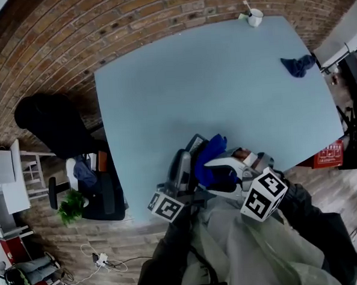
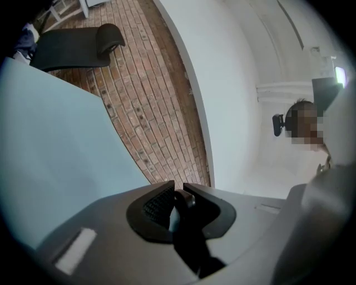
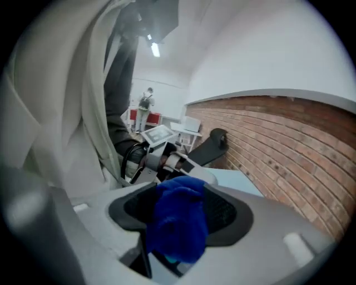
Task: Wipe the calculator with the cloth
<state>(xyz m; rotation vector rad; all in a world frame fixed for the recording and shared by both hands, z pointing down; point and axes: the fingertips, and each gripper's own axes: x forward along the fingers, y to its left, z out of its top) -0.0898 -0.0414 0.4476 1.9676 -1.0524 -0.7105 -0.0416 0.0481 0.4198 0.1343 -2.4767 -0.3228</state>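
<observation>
The right gripper [image 3: 179, 189] stands with its jaws wide apart, and the bright blue cloth [image 3: 178, 225] sits bunched loosely between them, unsqueezed. The left gripper [image 2: 177, 192] is clamped nearly closed on a thin dark edge, which I take to be the calculator [image 1: 196, 145]. It is held in the air over the table's [image 1: 210, 76] 6 o'clock edge, with the cloth just beside it at its 3 o'clock. With the cloth unclamped, the wiping looks paused or finished. How clean the calculator is cannot be told, and neither thing is set down yet. Counted: two grippers, one calculator, two cloths, the second cloth [image 1: 297, 66] darker and lying at the table's 2 o'clock, and one mug [image 1: 255, 18] at 1 o'clock.
</observation>
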